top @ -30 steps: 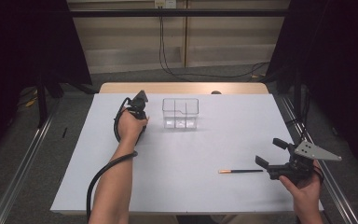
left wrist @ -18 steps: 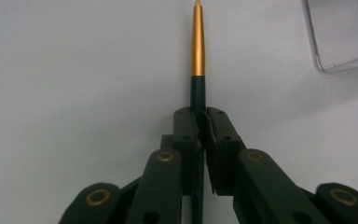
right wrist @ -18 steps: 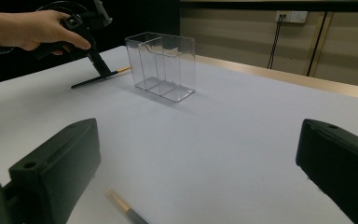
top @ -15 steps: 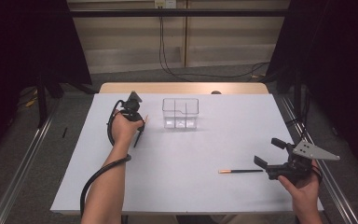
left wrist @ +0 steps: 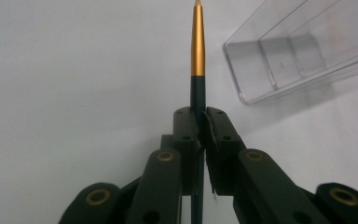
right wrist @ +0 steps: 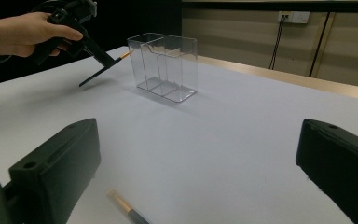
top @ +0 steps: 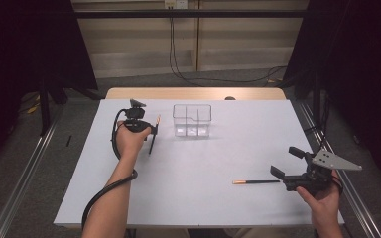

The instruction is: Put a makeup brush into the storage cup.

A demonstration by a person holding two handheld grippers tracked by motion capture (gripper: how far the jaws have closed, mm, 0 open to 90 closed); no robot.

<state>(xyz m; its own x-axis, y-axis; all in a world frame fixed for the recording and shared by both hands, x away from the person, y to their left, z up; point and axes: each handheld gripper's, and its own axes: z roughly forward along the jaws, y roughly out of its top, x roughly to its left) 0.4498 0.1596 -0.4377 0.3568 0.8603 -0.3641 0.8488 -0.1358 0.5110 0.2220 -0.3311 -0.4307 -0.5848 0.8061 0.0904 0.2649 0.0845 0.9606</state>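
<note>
The pen (left wrist: 197, 56) is clamped in the left tongs (top: 151, 130), tilted, gold tip raised toward the clear box (top: 192, 120), just beside it above the worktop (top: 188, 198). The right tongs (top: 288, 165) rest low with jaws apart, near a second pen (top: 255, 182) lying flat.

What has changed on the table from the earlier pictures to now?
The left tool, shut on a pencil, has drifted a little toward the left side of the table, away from the clear box. The pencil remains held; nothing was let go. The right tool stays open in the same place, with the second pencil lying on the table before it, and the box has not moved.
</note>
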